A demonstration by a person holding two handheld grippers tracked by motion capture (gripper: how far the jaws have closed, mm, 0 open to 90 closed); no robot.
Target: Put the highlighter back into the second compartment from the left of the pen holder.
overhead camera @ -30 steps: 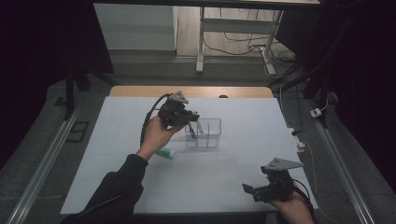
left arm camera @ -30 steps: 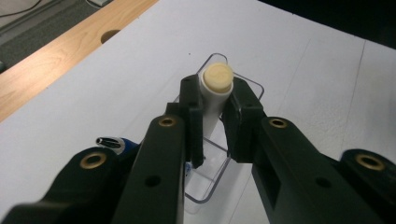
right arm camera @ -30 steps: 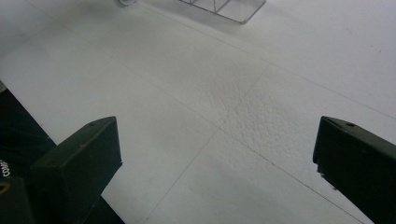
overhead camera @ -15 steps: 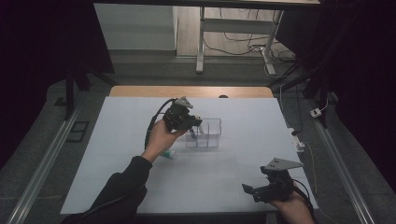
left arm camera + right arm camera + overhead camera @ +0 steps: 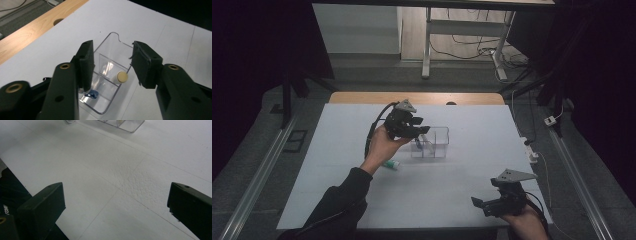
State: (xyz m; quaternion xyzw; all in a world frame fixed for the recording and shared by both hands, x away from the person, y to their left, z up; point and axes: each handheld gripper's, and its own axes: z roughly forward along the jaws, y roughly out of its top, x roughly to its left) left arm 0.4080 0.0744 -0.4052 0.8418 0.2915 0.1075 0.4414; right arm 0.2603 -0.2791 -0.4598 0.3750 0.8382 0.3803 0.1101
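High view showed the left hand [image 5: 379,145] raised above the white worktop [image 5: 362,200], forearm slanting up from the bottom edge, holding the left gripper [image 5: 424,131] over a clear plastic box [image 5: 438,145]. Its jaws had just been opening and stood spread with nothing pinched; below them a small tube with a cream cap [image 5: 120,77] stood in the box. The right gripper [image 5: 478,203] rested low near the worktop's front edge, jaws wide apart and empty.
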